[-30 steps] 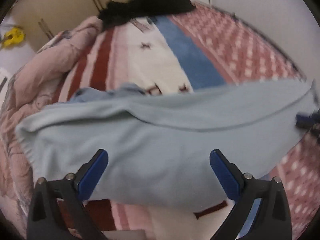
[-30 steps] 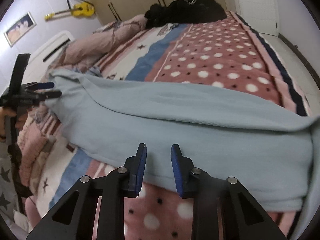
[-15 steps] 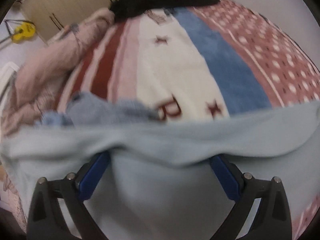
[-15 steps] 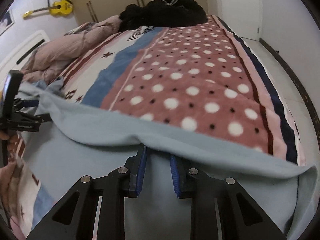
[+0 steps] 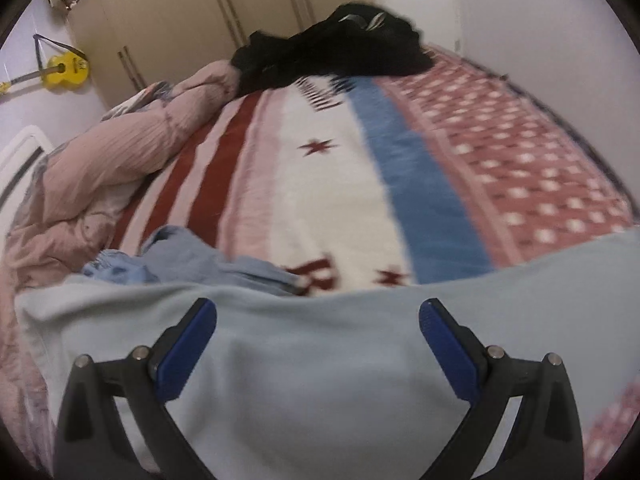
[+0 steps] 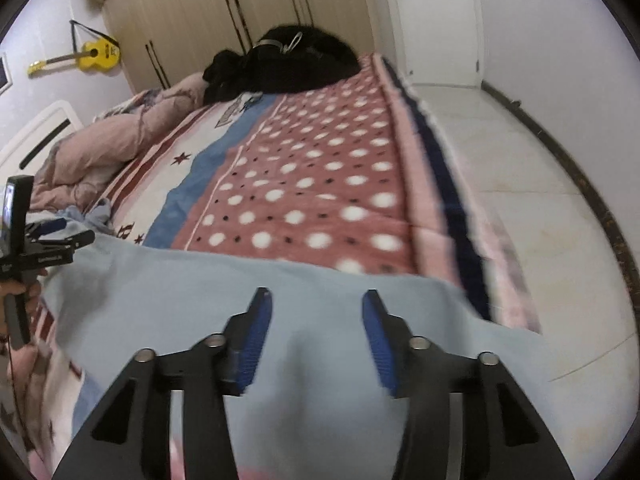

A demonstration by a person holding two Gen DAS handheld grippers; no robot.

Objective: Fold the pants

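While pants [image 5: 320, 380] lie on bed [image 5: 320, 200], left gripper [image 5: 318, 340], right gripper [image 6: 316, 332] both apart.

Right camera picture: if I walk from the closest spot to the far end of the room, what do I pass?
right gripper → light blue pants → spotted blanket → black clothes pile → wardrobe doors

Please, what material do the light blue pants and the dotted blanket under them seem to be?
Light blue pants: probably soft matte knit cotton or fleece; they drape limply, without shine. Dotted blanket: likely plush fleece, with a fuzzy, matte surface. Blur leaves both uncertain.
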